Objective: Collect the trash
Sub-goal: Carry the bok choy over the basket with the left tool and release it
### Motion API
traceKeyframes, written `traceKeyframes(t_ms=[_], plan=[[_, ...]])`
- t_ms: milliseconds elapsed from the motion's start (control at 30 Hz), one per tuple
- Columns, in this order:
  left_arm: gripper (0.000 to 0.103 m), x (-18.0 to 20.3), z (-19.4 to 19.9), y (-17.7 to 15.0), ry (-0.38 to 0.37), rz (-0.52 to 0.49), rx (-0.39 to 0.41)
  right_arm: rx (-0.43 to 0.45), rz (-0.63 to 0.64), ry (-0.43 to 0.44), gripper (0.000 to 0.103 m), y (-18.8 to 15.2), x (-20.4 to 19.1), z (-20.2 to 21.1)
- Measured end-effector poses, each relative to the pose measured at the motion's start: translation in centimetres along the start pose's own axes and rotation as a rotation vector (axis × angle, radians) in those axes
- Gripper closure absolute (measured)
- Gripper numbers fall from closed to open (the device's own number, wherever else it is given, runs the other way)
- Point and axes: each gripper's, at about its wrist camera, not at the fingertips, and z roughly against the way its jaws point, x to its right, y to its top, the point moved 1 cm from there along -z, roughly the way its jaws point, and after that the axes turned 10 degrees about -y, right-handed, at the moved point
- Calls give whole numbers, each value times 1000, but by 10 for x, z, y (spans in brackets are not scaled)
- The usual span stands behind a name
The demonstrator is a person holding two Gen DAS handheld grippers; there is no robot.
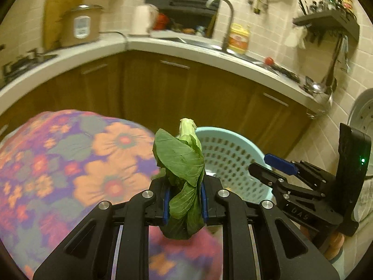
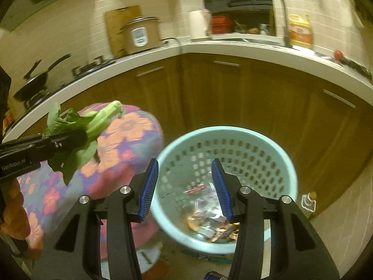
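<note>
My left gripper (image 1: 184,194) is shut on a green leafy vegetable (image 1: 184,163), stalk end up, held over the edge of a round table with a flowered cloth (image 1: 70,163). In the right wrist view the vegetable (image 2: 93,126) sticks out of the left gripper (image 2: 77,137) at the left. A light blue perforated trash basket (image 2: 286,163) stands on the floor, holding wrappers and scraps (image 2: 209,214). My right gripper (image 2: 185,184) is open and empty above the basket. In the left wrist view the basket (image 1: 228,156) is just behind the vegetable and the right gripper (image 1: 265,165) is to the right.
Brown kitchen cabinets (image 2: 233,98) under a white L-shaped counter (image 2: 233,46) curve behind the basket. A sink tap (image 2: 277,4), a rice cooker (image 2: 142,35) and a stove with a pan (image 2: 39,81) are on the counter. A small bottle (image 2: 309,201) stands on the floor right of the basket.
</note>
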Motion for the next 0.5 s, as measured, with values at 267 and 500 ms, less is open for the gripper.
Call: traceKeyframes(t_ms=[267, 500], plan=[[84, 12, -80, 6, -63, -6, -110, -35, -72, -67, 59, -7, 41, -12], [61, 31, -109, 16, -90, -56, -131, -58, -105, -96, 57, -14, 54, -13]])
